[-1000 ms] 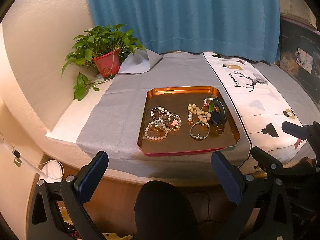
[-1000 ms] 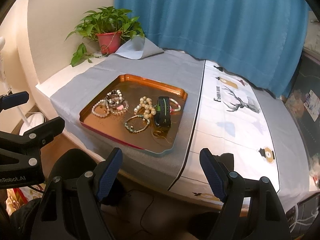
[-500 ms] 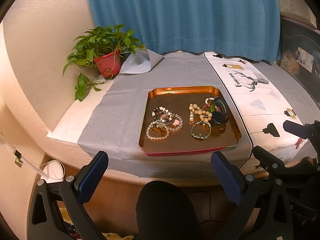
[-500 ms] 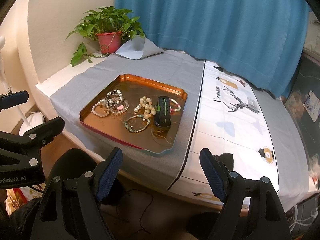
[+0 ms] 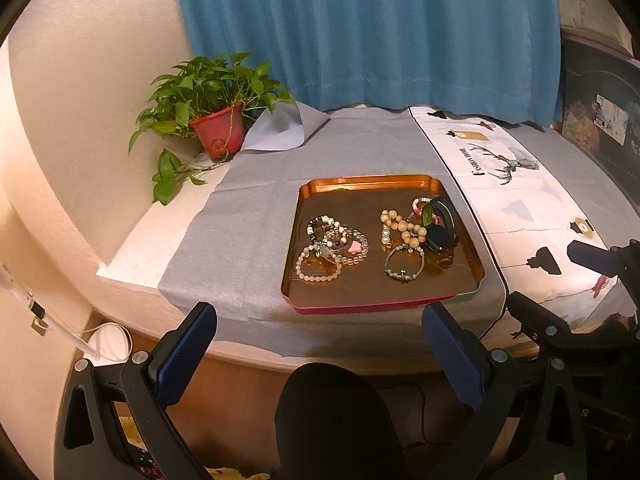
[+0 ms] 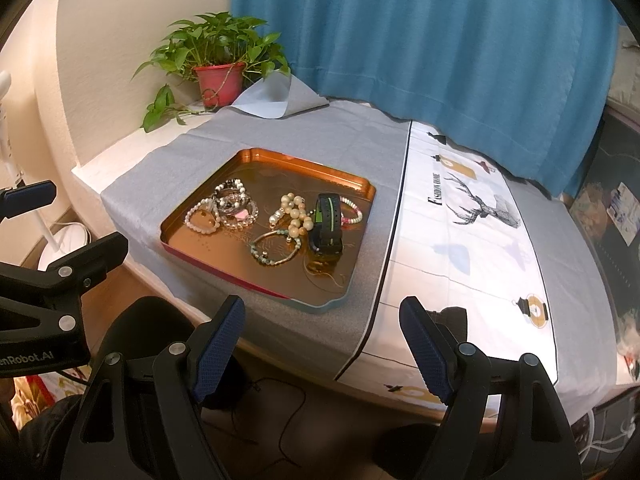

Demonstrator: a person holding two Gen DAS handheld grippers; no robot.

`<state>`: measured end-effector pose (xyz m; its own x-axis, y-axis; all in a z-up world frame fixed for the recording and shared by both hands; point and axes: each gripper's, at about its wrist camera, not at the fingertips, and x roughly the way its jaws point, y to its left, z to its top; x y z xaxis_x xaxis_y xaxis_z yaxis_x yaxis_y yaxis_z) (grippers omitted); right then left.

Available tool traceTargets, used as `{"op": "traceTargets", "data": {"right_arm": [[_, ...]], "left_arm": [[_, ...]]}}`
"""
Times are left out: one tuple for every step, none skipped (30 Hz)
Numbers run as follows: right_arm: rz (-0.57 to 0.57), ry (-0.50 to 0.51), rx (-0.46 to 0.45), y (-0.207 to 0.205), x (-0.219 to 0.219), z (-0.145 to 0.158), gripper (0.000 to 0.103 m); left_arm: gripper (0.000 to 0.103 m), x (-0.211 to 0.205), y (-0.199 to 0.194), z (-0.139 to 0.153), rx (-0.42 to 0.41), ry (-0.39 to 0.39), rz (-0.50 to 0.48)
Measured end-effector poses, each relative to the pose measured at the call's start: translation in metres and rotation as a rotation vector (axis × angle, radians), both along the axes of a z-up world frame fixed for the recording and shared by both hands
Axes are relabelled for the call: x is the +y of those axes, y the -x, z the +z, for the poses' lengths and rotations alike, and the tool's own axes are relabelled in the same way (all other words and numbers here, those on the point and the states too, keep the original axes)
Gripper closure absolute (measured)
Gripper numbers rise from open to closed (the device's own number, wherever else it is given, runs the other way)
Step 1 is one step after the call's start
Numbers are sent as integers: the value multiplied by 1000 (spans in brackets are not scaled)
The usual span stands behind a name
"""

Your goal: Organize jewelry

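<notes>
Both pairs of my fingers are spread wide and hold nothing, hanging short of the desk's (image 5: 132, 248) near edge. My left fingers (image 5: 320, 344) have open air between them and the gray cloth (image 5: 248, 216) ahead; my right fingers (image 6: 322, 342) face the cloth's seam with the white deer runner (image 6: 472, 240). Ahead of my left fingers and ahead-left of my right ones lies the copper tray (image 5: 384, 304), its near rim close to the desk edge. Inside: a cluster of beaded bracelets (image 5: 334, 246) on the left, a cream bead strand (image 5: 402, 228), a green-bead bracelet (image 6: 276, 248), and a black band (image 6: 329, 224). A potted plant (image 5: 212, 116) stands far-left by the blue curtain (image 6: 440, 40).
</notes>
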<state>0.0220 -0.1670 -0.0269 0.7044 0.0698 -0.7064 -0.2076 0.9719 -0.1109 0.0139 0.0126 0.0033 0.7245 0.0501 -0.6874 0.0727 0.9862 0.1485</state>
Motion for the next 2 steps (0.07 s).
{"op": "traceTargets", "data": {"right_arm": [[0,0,0,0,0,0,23],[0,0,-1,0,0,0,23]], "left_arm": [[0,2,0,0,0,1,1],[0,1,0,0,1,2,1]]}}
